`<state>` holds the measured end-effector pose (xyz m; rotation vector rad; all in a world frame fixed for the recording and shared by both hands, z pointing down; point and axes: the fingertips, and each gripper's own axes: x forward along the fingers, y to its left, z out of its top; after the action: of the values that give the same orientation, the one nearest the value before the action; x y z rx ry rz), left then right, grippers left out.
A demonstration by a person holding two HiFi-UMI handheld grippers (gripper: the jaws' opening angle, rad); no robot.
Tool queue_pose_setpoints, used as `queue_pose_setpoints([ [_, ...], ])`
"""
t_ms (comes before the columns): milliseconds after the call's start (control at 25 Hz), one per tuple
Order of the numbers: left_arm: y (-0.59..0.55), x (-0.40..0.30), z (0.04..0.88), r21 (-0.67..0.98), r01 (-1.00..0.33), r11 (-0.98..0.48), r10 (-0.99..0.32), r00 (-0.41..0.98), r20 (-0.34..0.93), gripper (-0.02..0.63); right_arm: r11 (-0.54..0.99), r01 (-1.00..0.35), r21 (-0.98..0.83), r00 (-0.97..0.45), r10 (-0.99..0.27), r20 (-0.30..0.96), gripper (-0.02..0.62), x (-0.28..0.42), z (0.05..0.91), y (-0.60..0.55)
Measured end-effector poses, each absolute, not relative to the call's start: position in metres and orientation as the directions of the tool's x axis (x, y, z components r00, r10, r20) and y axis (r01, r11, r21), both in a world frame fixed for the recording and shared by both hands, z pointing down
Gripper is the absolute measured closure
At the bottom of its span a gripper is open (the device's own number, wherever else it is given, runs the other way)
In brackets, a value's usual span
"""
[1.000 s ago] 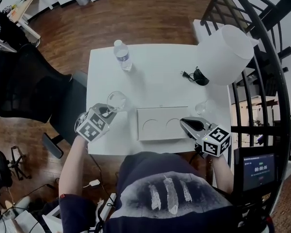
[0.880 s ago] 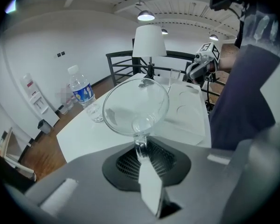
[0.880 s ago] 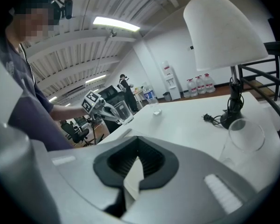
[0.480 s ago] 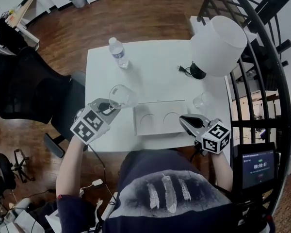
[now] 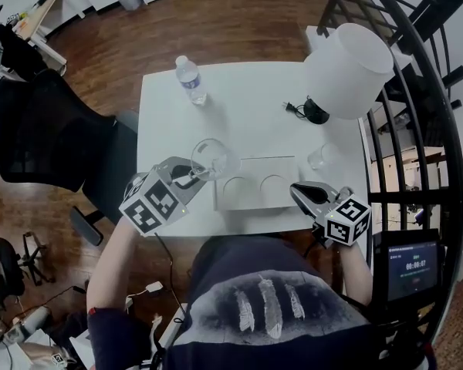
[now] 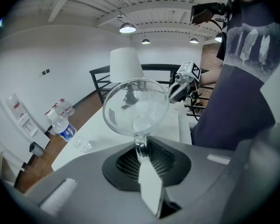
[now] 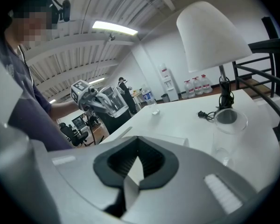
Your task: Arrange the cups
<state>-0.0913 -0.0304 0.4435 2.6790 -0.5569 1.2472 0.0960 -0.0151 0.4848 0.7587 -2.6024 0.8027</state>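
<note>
My left gripper [image 5: 191, 174] is shut on the wall of a clear glass cup [image 5: 211, 159], which hangs tilted above the table by the left end of a white tray [image 5: 256, 168] with two round recesses. In the left gripper view the cup [image 6: 136, 107] sits mouth-on just past the pinching jaws [image 6: 141, 146]. A second clear cup [image 5: 321, 157] stands on the table right of the tray, also in the right gripper view [image 7: 228, 125]. My right gripper [image 5: 299, 192] rests shut and empty at the tray's front right corner [image 7: 130, 176].
A water bottle [image 5: 191, 82] stands at the white table's [image 5: 247, 99] far left. A white lamp [image 5: 346, 68] with its black plug [image 5: 293, 110] is at the far right. A black office chair [image 5: 46, 137] is left of the table, black railings to the right.
My left gripper has risen with the cup and carried it right, toward the tray's left end. The right gripper has stayed put.
</note>
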Motion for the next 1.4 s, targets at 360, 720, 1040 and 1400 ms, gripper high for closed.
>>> queue_pose_setpoints([
  [360,0.009,-0.075,0.464,0.013,-0.312,-0.950,-0.180,0.581,0.793,0.565,0.706,-0.562,-0.430,-0.814,-0.381,0.439,0.592,0.097,0.485,-0.006],
  [720,0.028,-0.066,0.489,-0.012,-0.250,-0.968,-0.148,0.535,0.832,0.563,0.715,-0.557,-0.422,-0.814,-0.372,0.446,0.592,0.098,0.484,0.001],
  [1040,0.028,-0.065,0.512,-0.030,-0.204,-0.978,-0.127,0.483,0.866,0.563,0.712,-0.571,-0.409,-0.803,-0.379,0.460,0.592,0.102,0.486,0.006],
  [1400,0.023,-0.057,0.532,-0.047,-0.133,-0.990,-0.101,0.437,0.894,0.561,0.700,-0.585,-0.410,-0.795,-0.396,0.459,0.592,0.105,0.491,0.007],
])
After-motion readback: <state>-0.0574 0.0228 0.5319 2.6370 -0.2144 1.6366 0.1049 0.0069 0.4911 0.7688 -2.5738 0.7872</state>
